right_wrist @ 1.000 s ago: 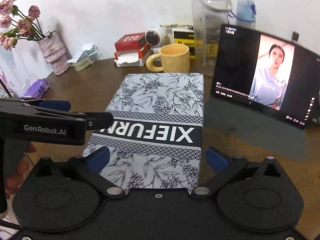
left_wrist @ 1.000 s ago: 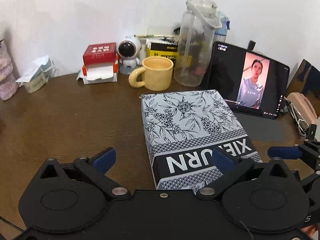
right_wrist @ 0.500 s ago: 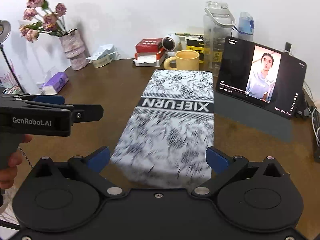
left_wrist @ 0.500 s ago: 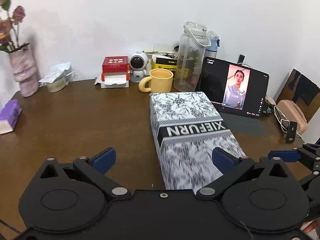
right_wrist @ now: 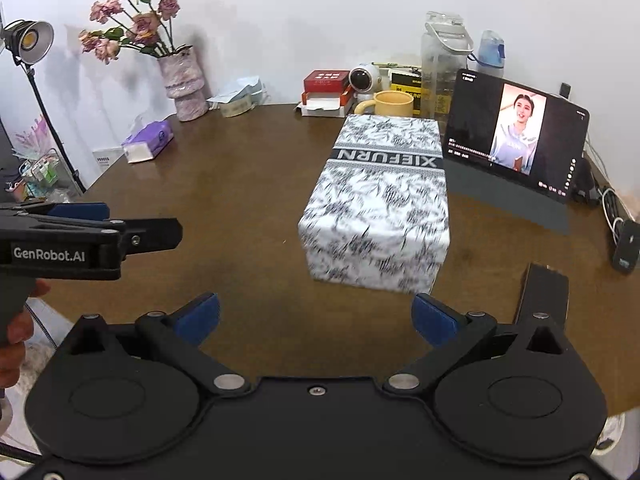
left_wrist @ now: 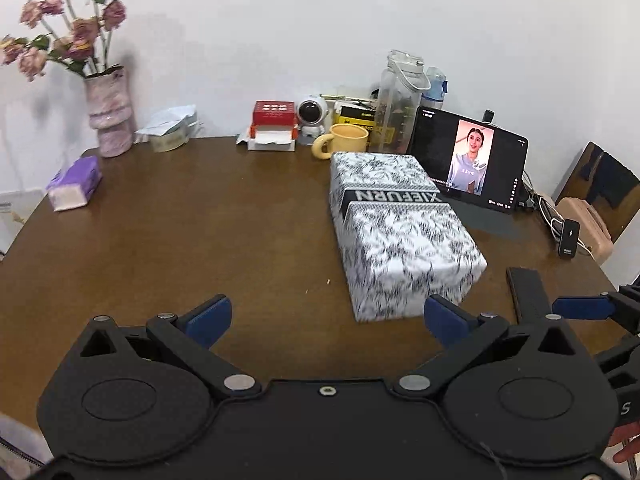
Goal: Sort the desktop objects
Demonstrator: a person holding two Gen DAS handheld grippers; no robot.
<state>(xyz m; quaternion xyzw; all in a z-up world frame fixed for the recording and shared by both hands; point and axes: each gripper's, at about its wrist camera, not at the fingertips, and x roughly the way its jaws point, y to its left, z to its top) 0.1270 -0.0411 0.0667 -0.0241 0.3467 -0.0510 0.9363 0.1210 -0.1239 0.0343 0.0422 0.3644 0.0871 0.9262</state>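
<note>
Both your grippers are empty and spread wide: the left gripper (left_wrist: 326, 316) hangs above the near edge of the table (left_wrist: 200, 220) with nothing between its blue pads, and the right gripper (right_wrist: 316, 314) likewise, pads well apart, nothing held. The patterned box (right_wrist: 378, 200) lies flat right of centre, long axis running away from you, apart from both grippers, its far end just beside the yellow mug (right_wrist: 390, 104) and its right side next to the propped tablet (right_wrist: 516, 136). Along the back wall: red box (left_wrist: 272, 114), small astronaut figure (left_wrist: 312, 118), clear water jug (left_wrist: 396, 100), flower vase (left_wrist: 110, 116). Purple tissue pack (left_wrist: 74, 182) sits alone at the far left, a flat black bar (left_wrist: 528, 288) at the right near edge. My read is sorting has hardly begun or sits between picks; nothing looks grouped into any clear order, no bin or tray visible. Left to do, as far as I can judge: the box, tissue pack, black bar, back-row clutter. Which one you go for next I cannot tell.
</note>
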